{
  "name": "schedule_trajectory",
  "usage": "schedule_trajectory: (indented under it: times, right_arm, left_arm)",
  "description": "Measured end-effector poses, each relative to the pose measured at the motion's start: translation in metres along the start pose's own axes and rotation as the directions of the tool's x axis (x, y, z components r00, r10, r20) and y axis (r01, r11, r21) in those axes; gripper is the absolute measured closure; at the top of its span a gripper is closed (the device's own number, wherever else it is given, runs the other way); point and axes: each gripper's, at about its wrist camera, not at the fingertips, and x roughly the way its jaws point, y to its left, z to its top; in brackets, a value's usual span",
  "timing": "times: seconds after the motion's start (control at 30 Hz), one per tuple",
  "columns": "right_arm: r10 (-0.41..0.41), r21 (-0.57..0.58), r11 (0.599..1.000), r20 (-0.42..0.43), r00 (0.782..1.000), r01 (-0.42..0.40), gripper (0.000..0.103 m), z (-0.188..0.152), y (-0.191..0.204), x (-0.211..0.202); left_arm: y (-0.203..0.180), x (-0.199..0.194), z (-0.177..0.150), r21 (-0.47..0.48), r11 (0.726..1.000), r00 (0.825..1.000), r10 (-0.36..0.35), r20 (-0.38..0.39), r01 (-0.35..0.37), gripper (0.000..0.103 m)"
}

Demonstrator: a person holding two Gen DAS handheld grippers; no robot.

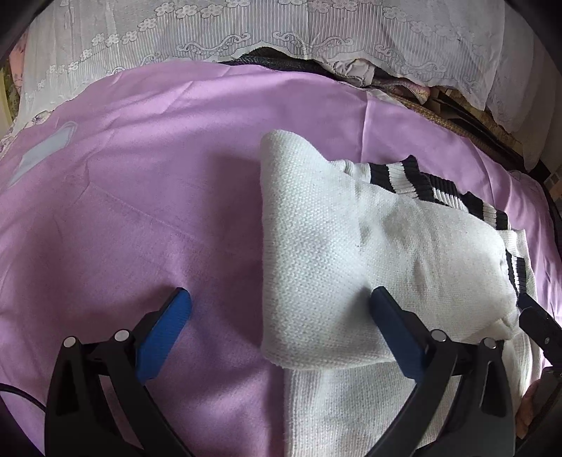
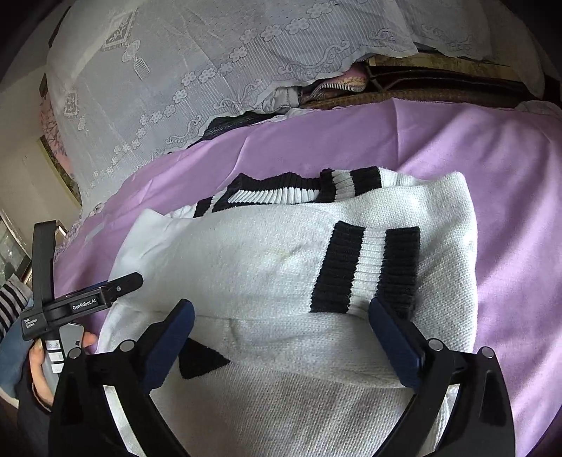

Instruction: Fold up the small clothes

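A white knit sweater (image 1: 368,253) with black-striped ribbed cuffs and collar lies on a purple sheet (image 1: 140,193), its sleeves folded across the body. My left gripper (image 1: 281,302) is open and empty, straddling the sweater's left edge just above it. In the right wrist view the sweater (image 2: 267,267) fills the middle, with a striped cuff (image 2: 365,270) lying on top. My right gripper (image 2: 281,313) is open and empty above the sweater, its right finger next to the cuff. The left gripper's body (image 2: 80,302) shows at the left in that view.
White lace curtain (image 1: 246,31) hangs along the far edge of the bed, with bundled fabrics and a woven mat (image 2: 404,91) behind it. Purple sheet lies left of the sweater (image 1: 105,228) and right of it (image 2: 509,211).
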Motion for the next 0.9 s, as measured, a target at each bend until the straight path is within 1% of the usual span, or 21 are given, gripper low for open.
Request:
schedule_trajectory:
  times: [0.13,0.17,0.2,0.23,0.3,0.33,0.37,0.43,0.47,0.5,0.53,0.57,0.6,0.63,0.67,0.73,0.77,0.8,0.83,0.9]
  right_arm:
    - [-0.023,-0.026,0.999,-0.039,0.999,0.022,0.003,-0.001,0.004,0.000]
    - [-0.054,-0.027,0.998,-0.012,0.998,0.054,0.003,-0.003,0.004,-0.006]
    - [-0.113,-0.019,0.993,0.055,0.992,0.114,0.003,-0.004,0.005,-0.016]
    - [-0.150,-0.020,0.988,0.113,0.982,0.153,0.003,-0.003,0.006,-0.024]
    - [-0.165,-0.020,0.985,0.195,0.967,0.172,0.003,0.003,0.004,-0.034]
    - [-0.189,-0.013,0.981,0.209,0.960,0.196,0.003,0.009,0.001,-0.033]
    - [-0.246,0.002,0.968,0.198,0.949,0.250,0.003,0.017,-0.004,-0.029]
    - [-0.317,0.038,0.948,0.181,0.931,0.315,0.003,0.031,-0.017,-0.022]
    - [-0.332,0.056,0.943,0.164,0.929,0.327,0.003,0.038,-0.025,-0.017]
    - [-0.342,0.070,0.940,0.130,0.931,0.335,0.003,0.042,-0.035,-0.011]
    - [-0.349,0.079,0.936,0.056,0.935,0.344,0.003,0.046,-0.047,0.004]
    - [-0.336,0.095,0.936,-0.032,0.941,0.338,0.003,0.045,-0.060,0.022]
    - [-0.289,0.135,0.945,-0.088,0.953,0.299,0.003,0.041,-0.072,0.033]
    - [-0.259,0.168,0.949,-0.074,0.963,0.268,0.003,0.041,-0.078,0.030]
    - [-0.251,0.177,0.950,-0.067,0.966,0.259,0.003,0.041,-0.079,0.028]
    - [-0.258,0.176,0.949,-0.052,0.965,0.263,0.003,0.038,-0.078,0.026]
    - [-0.271,0.181,0.945,-0.028,0.962,0.271,0.003,0.037,-0.076,0.020]
    - [-0.277,0.184,0.945,0.017,0.961,0.269,0.003,0.036,-0.073,0.010]
    - [-0.271,0.185,0.949,0.062,0.961,0.256,0.003,0.034,-0.069,-0.002]
    - [-0.234,0.176,0.960,0.093,0.968,0.215,0.003,0.029,-0.063,-0.014]
  left_arm:
    - [-0.003,-0.024,-0.007,0.004,1.000,0.999,-0.009,0.051,0.009,0.005]
    - [-0.006,-0.030,-0.007,0.009,1.000,0.998,-0.005,0.067,0.005,0.005]
    - [-0.009,-0.035,-0.007,0.016,1.000,0.996,0.003,0.088,-0.004,0.005]
    - [-0.012,-0.040,-0.006,0.028,0.999,0.994,0.012,0.112,-0.015,0.005]
    - [-0.021,-0.046,-0.001,0.056,0.997,0.986,0.048,0.157,-0.057,0.005]
    - [-0.024,-0.045,0.003,0.062,0.995,0.984,0.070,0.165,-0.081,0.005]
    - [-0.029,-0.040,0.008,0.071,0.992,0.982,0.096,0.166,-0.109,0.005]
    - [-0.036,-0.031,0.018,0.086,0.985,0.978,0.132,0.163,-0.147,0.005]
    - [-0.041,-0.023,0.022,0.099,0.981,0.975,0.152,0.162,-0.169,0.005]
    - [-0.044,-0.015,0.025,0.112,0.975,0.972,0.175,0.155,-0.194,0.005]
    - [-0.046,-0.003,0.027,0.126,0.968,0.970,0.201,0.134,-0.218,0.005]
    - [-0.046,0.010,0.028,0.134,0.964,0.972,0.217,0.095,-0.228,0.005]
    - [-0.044,0.022,0.027,0.133,0.969,0.978,0.203,0.042,-0.206,0.004]
    - [-0.038,0.025,0.029,0.104,0.981,0.986,0.164,0.015,-0.165,0.004]
    - [-0.031,0.024,0.030,0.073,0.988,0.991,0.136,0.008,-0.136,0.004]
    - [-0.021,0.026,0.030,0.033,0.996,0.996,0.084,-0.013,-0.084,0.004]
    - [-0.018,0.023,0.029,0.021,0.997,0.997,0.073,-0.007,-0.073,0.004]
    - [-0.014,0.016,0.028,0.008,0.997,0.997,0.071,0.014,-0.071,0.004]
    - [-0.012,0.010,0.026,0.001,0.997,0.997,0.074,0.038,-0.074,0.004]
    - [-0.008,-0.007,0.018,0.001,0.999,0.996,0.054,0.078,-0.054,0.005]
